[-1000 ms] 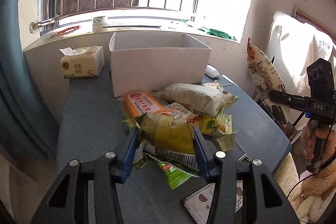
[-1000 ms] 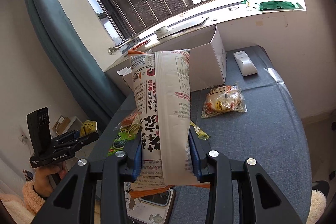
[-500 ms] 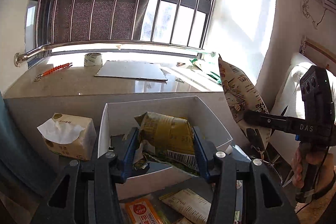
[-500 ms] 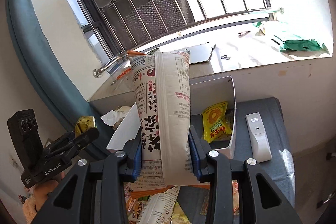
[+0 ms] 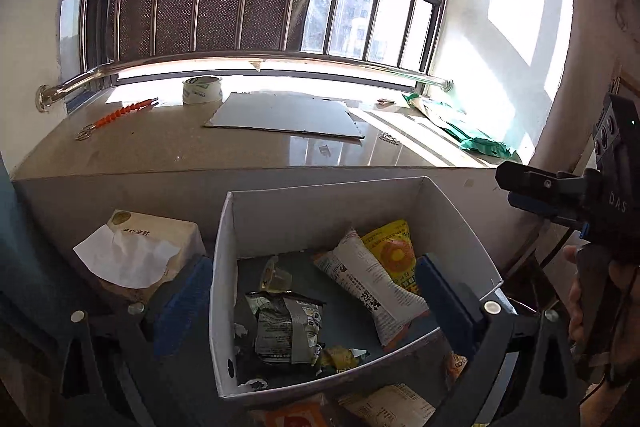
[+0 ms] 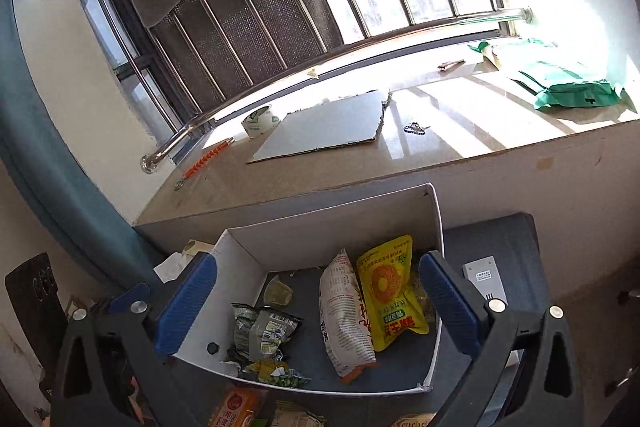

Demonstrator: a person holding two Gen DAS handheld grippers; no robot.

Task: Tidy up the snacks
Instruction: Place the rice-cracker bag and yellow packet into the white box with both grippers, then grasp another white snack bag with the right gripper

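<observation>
Both packets had left the jaws since half a second earlier: the crumpled olive packet [image 5: 286, 331] that the left gripper [image 5: 316, 303] had carried, and the tall white printed packet [image 5: 372, 287] from the right gripper [image 6: 320, 303], now lay inside the white cardboard box [image 5: 224, 267]. Each gripper hung over the box with its jaws spread wide and nothing between them.

Release looked to be the step in hand. To finish it well, each gripper should probably lift straight up clear of the box walls before swinging back, so a blue pad would not catch the rim or drag the light box along the grey tabletop [image 6: 500, 239].

By the box's left wall lay the olive packet, with a small clear cup-like item [image 5: 276, 277] behind it, too blurred to name. At the near wall sat scraps of yellow and green wrapper [image 6: 280, 373]. Right of centre the white packet lay slantwise, its upper end overlapping the yellow packet [image 6: 390, 287], which leaned toward the right wall.

Outside, a tissue pack [image 5: 136, 251] stood beside the box's left wall, a white remote [image 6: 484, 279] beside its right wall, and more snacks, an orange packet [image 6: 236, 407] among them, waited at the near edge.
</observation>
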